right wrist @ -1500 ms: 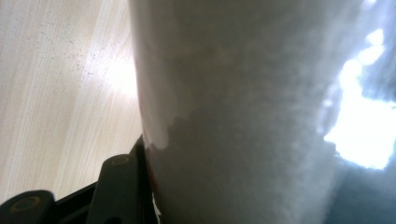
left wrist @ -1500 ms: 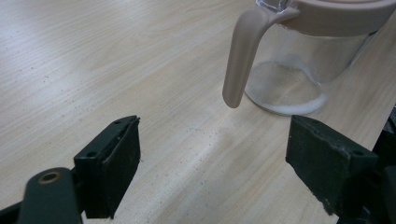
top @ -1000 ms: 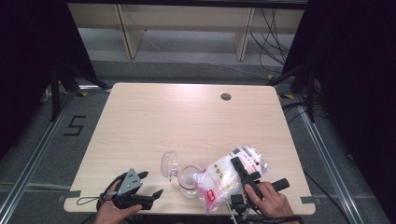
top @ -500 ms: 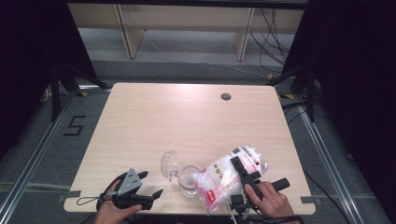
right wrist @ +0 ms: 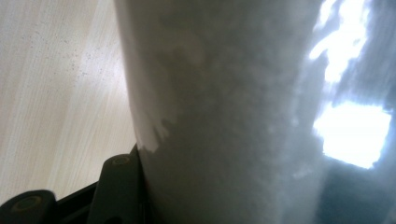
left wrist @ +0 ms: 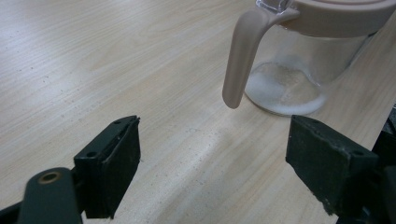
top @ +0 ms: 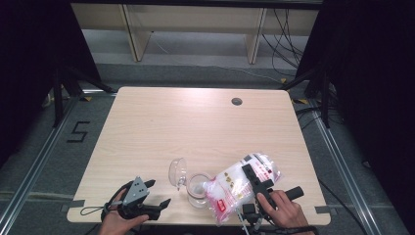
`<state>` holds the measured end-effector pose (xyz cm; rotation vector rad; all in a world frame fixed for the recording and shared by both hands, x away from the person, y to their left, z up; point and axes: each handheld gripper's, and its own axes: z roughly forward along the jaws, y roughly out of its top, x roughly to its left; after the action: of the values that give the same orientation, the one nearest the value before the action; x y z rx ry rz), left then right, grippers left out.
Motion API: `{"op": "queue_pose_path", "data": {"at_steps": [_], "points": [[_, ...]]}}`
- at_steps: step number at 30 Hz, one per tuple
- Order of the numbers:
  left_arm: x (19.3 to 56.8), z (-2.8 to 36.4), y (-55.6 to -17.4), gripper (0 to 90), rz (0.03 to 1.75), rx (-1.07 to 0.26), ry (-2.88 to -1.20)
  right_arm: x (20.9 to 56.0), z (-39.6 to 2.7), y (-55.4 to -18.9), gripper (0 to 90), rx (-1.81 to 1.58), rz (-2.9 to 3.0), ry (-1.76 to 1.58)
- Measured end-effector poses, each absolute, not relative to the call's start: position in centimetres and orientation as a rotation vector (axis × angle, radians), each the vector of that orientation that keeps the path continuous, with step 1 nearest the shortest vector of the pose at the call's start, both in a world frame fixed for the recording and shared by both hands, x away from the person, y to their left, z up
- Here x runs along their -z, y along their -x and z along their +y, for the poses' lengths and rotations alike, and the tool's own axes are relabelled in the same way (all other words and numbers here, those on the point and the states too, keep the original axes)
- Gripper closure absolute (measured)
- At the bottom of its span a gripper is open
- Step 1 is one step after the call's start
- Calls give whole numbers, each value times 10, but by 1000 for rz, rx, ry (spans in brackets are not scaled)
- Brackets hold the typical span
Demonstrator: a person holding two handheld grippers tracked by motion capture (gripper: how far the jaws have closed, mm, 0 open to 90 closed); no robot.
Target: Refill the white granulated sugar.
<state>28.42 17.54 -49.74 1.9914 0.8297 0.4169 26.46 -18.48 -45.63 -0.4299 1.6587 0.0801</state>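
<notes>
Right now the right gripper is clamped on the bag of white granules, jaws across the bag's upper half. The bag is tilted, long axis running from the tabletop's right side down toward its near edge, low corner hanging just over the jar. In the right gripper view the bag sits tight against the one jaw in frame.

The jar stands near the middle of the near edge, flip lid swung up on its far-left side, a thin layer of white already on the bottom. Its handle points toward the left gripper.

The left gripper rests by the near left corner, jaws wide apart, nothing between them, just wood. It's the closer one to the handle, with bare table between.

Key relation: bag mouth vs jar opening, and I can't tell if they line up. My read: more tilt toward the jar is needed. Risk: the jar is unsecured close to the near edge, so a nudge could shift it. Far half of the tabletop is open; only a grommet sits there.
</notes>
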Motion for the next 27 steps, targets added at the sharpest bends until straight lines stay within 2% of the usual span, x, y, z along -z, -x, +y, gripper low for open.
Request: {"op": "queue_pose_path", "data": {"at_steps": [27], "points": [[497, 176, -284, 177, 832, -420, -1988, 452, -184, -263, 480, -61, 1637, 457]]}}
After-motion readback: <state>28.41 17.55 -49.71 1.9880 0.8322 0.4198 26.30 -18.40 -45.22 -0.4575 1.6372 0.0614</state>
